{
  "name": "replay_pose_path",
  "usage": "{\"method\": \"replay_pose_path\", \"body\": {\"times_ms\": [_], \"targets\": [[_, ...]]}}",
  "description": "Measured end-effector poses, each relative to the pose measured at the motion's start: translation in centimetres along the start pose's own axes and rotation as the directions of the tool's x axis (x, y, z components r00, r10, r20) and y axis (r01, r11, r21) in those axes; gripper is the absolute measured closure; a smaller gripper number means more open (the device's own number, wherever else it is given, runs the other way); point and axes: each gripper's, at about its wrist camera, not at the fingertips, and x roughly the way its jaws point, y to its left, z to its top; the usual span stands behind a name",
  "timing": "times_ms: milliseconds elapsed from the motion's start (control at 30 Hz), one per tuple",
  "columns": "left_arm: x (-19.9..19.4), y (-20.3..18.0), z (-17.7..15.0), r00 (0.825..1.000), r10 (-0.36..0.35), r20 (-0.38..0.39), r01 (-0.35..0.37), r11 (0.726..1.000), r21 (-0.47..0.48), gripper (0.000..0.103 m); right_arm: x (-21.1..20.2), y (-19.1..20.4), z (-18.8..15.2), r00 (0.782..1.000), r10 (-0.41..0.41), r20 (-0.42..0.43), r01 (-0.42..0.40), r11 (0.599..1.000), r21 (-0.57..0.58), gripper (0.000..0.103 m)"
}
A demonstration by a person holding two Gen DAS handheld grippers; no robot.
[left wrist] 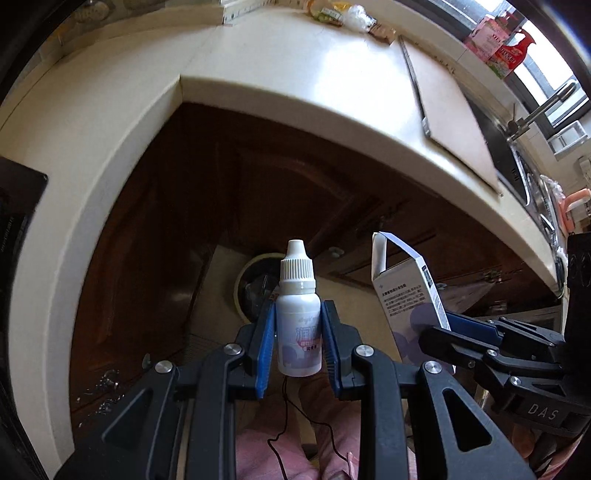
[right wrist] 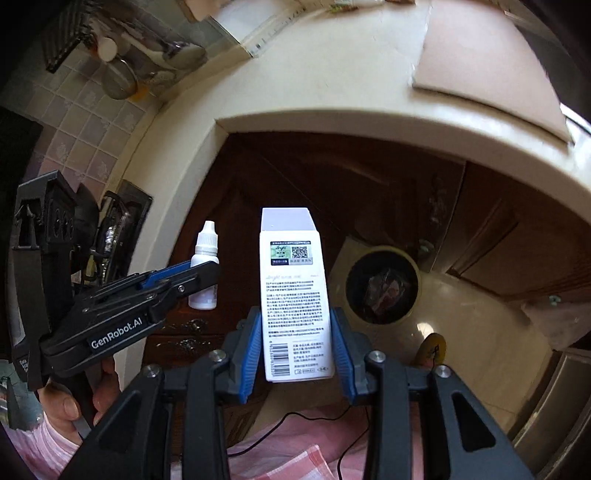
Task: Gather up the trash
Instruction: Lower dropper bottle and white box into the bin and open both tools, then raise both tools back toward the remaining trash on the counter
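Note:
My left gripper (left wrist: 298, 336) is shut on a small white dropper bottle (left wrist: 297, 314), held upright above the floor; the bottle also shows in the right wrist view (right wrist: 204, 266). My right gripper (right wrist: 295, 343) is shut on a white printed carton (right wrist: 293, 295) with its top flap open; the carton also shows in the left wrist view (left wrist: 406, 291). A round trash bin (right wrist: 382, 284) with a dark liner and some trash inside stands on the floor below, partly hidden behind the bottle in the left wrist view (left wrist: 251, 288).
A cream countertop (left wrist: 295, 99) juts out above dark wooden cabinet doors (left wrist: 207, 192). A cutting board (left wrist: 454, 110), sink and faucet (left wrist: 543, 107) lie to the right. Packets (left wrist: 343, 13) sit at the counter's far edge. A yellow disc (right wrist: 430, 349) lies on the floor.

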Motion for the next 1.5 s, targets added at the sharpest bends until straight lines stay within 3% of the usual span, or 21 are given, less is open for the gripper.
{"method": "replay_pose_path", "body": {"times_ms": [267, 467, 500, 567, 633, 667, 833, 1167, 1267, 1500], "targets": [[18.3, 3.5, -1.8, 0.995, 0.047, -0.093, -0.048, 0.999, -0.009, 0.080, 16.5, -9.6, -0.4, 0.990, -0.039, -0.135, 0.058, 0.988, 0.140, 0.066], [31.6, 6.0, -2.5, 0.987, 0.069, -0.147, -0.065, 0.997, 0.033, 0.079, 29.5, -15.5, -0.2, 0.974, -0.101, -0.204, 0.125, 0.986, 0.113, 0.065], [33.2, 6.0, -2.5, 0.986, 0.066, -0.152, -0.061, 0.997, 0.037, 0.075, 31.4, -16.3, 0.0, 0.971, -0.117, -0.209, 0.140, 0.985, 0.098, 0.064], [36.5, 6.9, -2.8, 0.984, 0.076, -0.162, -0.069, 0.996, 0.051, 0.058, 34.9, -17.9, 0.6, 0.963, -0.156, -0.219, 0.177, 0.981, 0.080, 0.062], [38.7, 7.6, -2.8, 0.982, 0.097, -0.163, -0.089, 0.995, 0.056, 0.030, 38.0, -19.4, 0.7, 0.944, -0.224, -0.241, 0.242, 0.969, 0.047, 0.056], [39.6, 8.1, -2.9, 0.981, 0.101, -0.165, -0.094, 0.994, 0.050, 0.026, 39.1, -20.2, 0.6, 0.936, -0.248, -0.250, 0.264, 0.964, 0.032, 0.052], [40.6, 8.9, -3.7, 0.978, 0.137, -0.158, -0.129, 0.990, 0.057, 0.026, 40.6, -21.9, 0.2, 0.943, -0.225, -0.246, 0.246, 0.968, 0.057, 0.047], [36.3, 8.2, -2.6, 0.981, 0.167, -0.094, -0.159, 0.983, 0.088, 0.026, 35.7, -20.0, -0.1, 0.960, -0.201, -0.195, 0.219, 0.973, 0.074, 0.047], [34.3, 7.6, -2.1, 0.980, 0.161, -0.119, -0.151, 0.985, 0.085, 0.026, 33.5, -19.0, -0.2, 0.962, -0.207, -0.180, 0.225, 0.971, 0.086, 0.047], [25.3, 4.8, -1.5, 0.984, 0.167, -0.067, -0.158, 0.980, 0.118, 0.026, 25.6, -15.1, 0.2, 0.975, -0.194, -0.112, 0.205, 0.974, 0.099, 0.047]]}}
